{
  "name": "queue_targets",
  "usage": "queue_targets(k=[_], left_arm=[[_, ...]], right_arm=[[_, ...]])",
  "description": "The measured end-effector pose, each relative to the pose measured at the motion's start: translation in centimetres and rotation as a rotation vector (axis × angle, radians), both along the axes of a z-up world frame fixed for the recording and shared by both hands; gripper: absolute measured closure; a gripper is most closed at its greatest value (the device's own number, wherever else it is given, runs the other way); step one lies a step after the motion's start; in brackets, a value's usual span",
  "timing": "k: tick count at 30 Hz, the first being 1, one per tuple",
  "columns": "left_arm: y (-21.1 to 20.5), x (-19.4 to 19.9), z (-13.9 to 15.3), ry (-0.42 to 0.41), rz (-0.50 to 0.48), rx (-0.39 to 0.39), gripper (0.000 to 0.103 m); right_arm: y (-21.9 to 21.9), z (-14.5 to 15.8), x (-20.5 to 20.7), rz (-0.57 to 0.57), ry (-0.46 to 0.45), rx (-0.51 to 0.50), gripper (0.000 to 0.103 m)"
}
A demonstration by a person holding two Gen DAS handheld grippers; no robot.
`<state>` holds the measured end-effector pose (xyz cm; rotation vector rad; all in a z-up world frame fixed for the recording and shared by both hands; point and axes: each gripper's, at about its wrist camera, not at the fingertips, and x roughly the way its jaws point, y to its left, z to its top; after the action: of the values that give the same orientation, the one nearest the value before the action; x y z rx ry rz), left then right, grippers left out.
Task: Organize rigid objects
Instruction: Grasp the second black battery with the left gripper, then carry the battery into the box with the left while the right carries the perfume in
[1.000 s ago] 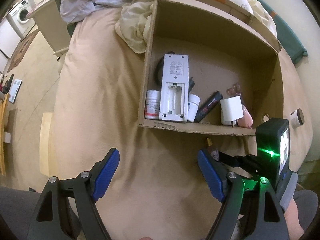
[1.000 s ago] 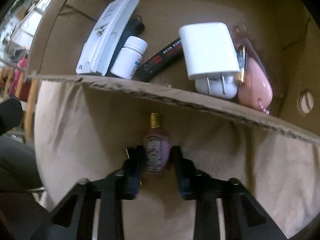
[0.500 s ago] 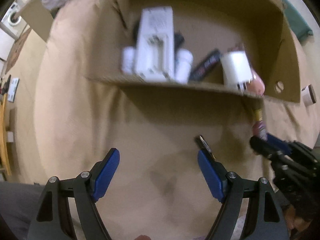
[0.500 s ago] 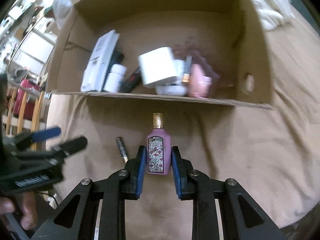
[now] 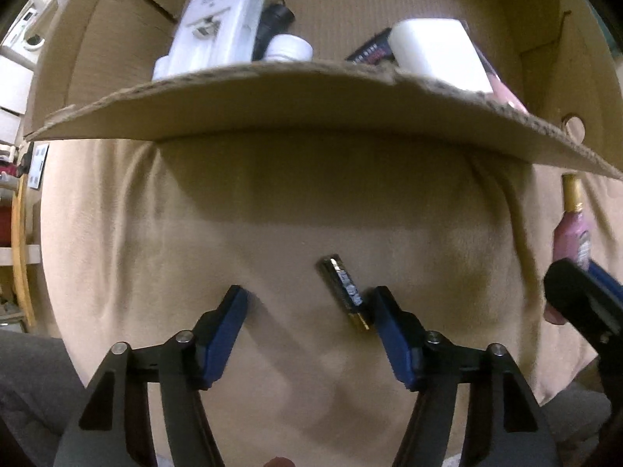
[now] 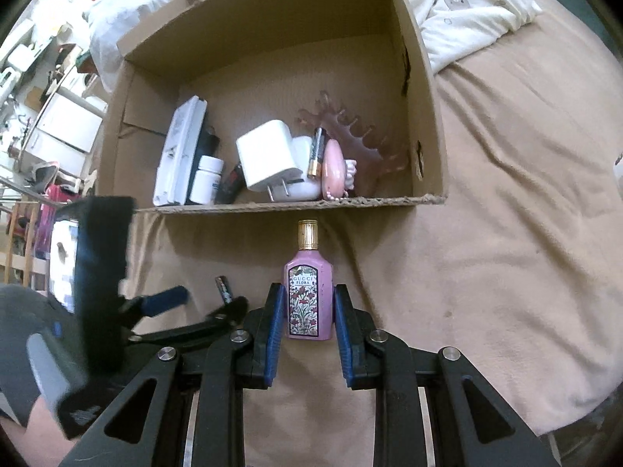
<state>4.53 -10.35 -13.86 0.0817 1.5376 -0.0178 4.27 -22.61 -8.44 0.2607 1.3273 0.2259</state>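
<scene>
gathering loose items into the cardboard box (image 6: 424, 89), which lies open on the tan blanket (image 6: 506, 233); a white remote (image 6: 179, 155), pill bottle (image 6: 206, 181), white charger (image 6: 268, 155) and hair claw (image 6: 350, 136) already sit inside. right gripper (image 6: 305, 307) is clenched on the pink perfume bottle (image 6: 307, 292), held upright just in front of the box's near wall. left gripper (image 5: 307, 311) points down at the blanket, jaws closing with the small battery (image 5: 344, 292) between them, close to the right pad and not yet pinched. judgement: two picks in hand, one secured. next calls for squeezing onto the battery, then carrying both over the near wall into free floor space.
</scene>
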Motion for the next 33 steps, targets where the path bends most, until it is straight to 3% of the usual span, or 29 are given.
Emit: queue_targets(k=[2, 4, 6, 11, 17, 25, 33], left_arm=[[-0.2, 0.0, 0.0, -0.003, -0.01, 0.001, 0.06], [-0.5, -0.1, 0.3, -0.007, -0.025, 0.001, 0.086], [-0.5, 0.0, 0.4, -0.001, -0.037, -0.009, 0.094], [0.6, 0.2, 0.5, 0.002, -0.057, -0.032, 0.094], [1.4, -0.4, 0.9, -0.006, -0.07, 0.0, 0.094], [5.5, -1.2, 1.3, -0.016, -0.077, 0.046, 0.094], [8.2, -2.3, 3.4, -0.05, -0.06, 0.035, 0.094]], right_arm=[[-0.1, 0.3, 0.0, 0.002, -0.008, 0.009, 0.077], [-0.7, 0.9, -0.1, 0.004, -0.018, 0.016, 0.077], [-0.5, 1.1, 0.0, 0.007, -0.022, 0.021, 0.077], [-1.1, 2.1, -0.7, 0.024, -0.025, 0.027, 0.077], [-1.1, 2.4, -1.2, 0.034, -0.029, 0.02, 0.077], [-0.1, 2.1, -1.7, 0.064, -0.023, -0.006, 0.077], [0.9, 2.3, -2.2, 0.101, -0.024, -0.008, 0.077]])
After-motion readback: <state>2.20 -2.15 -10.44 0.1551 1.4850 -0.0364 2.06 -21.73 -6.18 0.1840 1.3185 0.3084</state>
